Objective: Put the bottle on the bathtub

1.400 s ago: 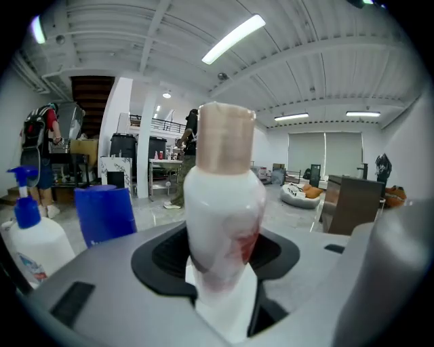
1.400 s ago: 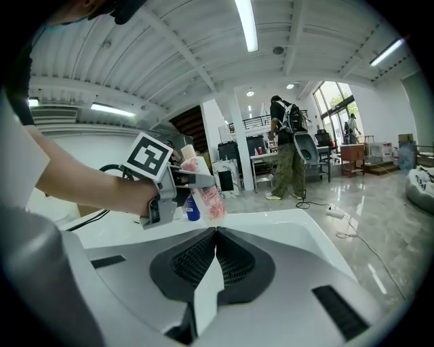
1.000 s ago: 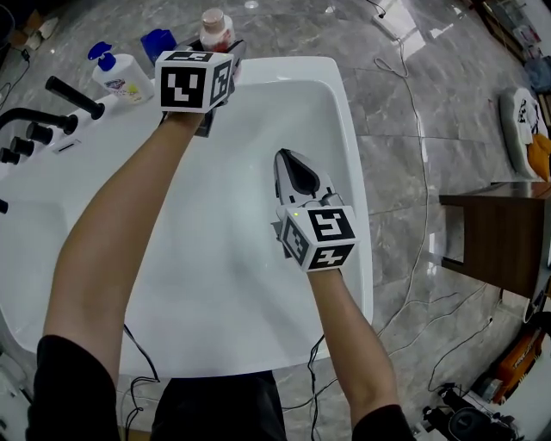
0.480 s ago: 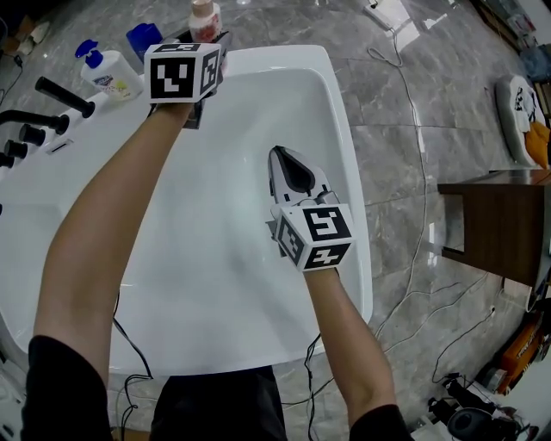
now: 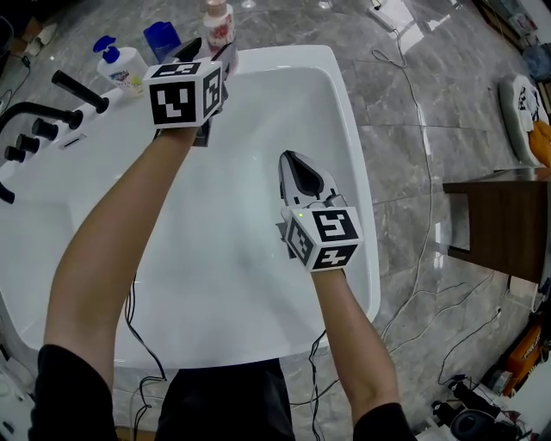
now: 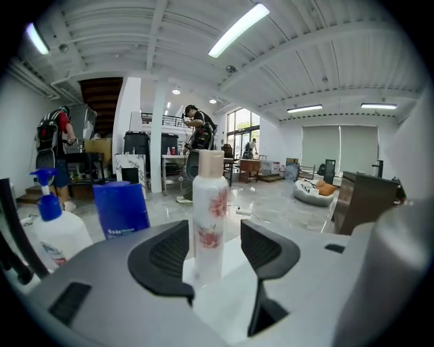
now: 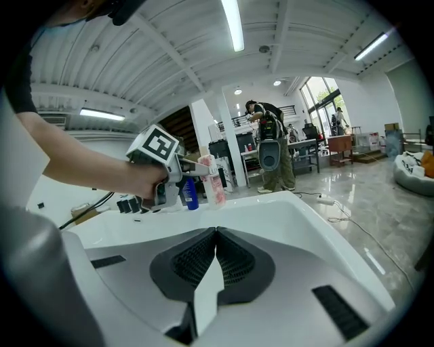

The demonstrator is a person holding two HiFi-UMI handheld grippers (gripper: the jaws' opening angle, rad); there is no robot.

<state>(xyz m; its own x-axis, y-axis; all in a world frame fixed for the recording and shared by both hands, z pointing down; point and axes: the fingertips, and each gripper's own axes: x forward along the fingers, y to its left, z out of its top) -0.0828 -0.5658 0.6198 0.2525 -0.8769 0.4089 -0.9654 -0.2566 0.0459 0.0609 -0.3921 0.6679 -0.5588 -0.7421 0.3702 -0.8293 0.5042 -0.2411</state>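
A white bottle [image 5: 218, 21] with a pink cap and a floral print stands upright on the far rim of the white bathtub [image 5: 353, 129]. My left gripper [image 5: 209, 47] is open just short of it. In the left gripper view the bottle [image 6: 209, 217] shows between the two pads of that gripper [image 6: 213, 227], with a gap on each side. My right gripper [image 5: 297, 164] hangs over the tub's inside, shut with nothing in it. The right gripper view shows its closed jaws [image 7: 215, 234] and, further off, the bottle [image 7: 212, 179] and the left gripper [image 7: 180, 166].
Left of the bottle on the rim are a blue container [image 5: 161, 39] and a white pump bottle [image 5: 120, 62]. A black faucet with handles [image 5: 52, 103] is at the tub's left side. Cables [image 5: 422, 172] lie on the marble floor, with a dark wooden table [image 5: 508, 224] to the right. People stand far off.
My left gripper has drawn back a little toward me from the bottle, which stays upright on the rim. The right gripper has hardly moved.
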